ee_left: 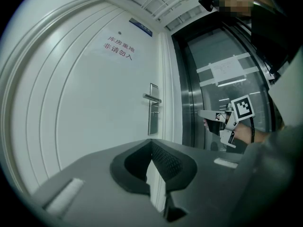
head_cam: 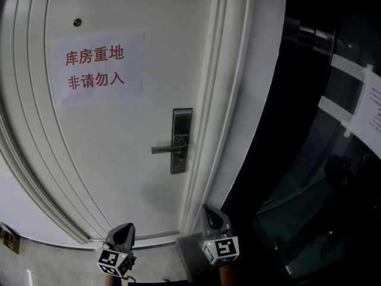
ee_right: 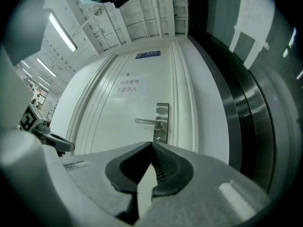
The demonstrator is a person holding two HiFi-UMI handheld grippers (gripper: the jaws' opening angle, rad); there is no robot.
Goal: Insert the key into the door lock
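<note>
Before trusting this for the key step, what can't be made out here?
Keyhole: lock plate too small in every view.
Key: none visible at left gripper or right gripper.
Blue sign: too small to read, right gripper view.
Taped paper: cut by head view's right edge.

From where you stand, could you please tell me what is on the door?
A paper notice with red print is stuck on the door, a small round fitting above it, and a metal lock plate with a handle. Whatever lies behind the notice is covered.
</note>
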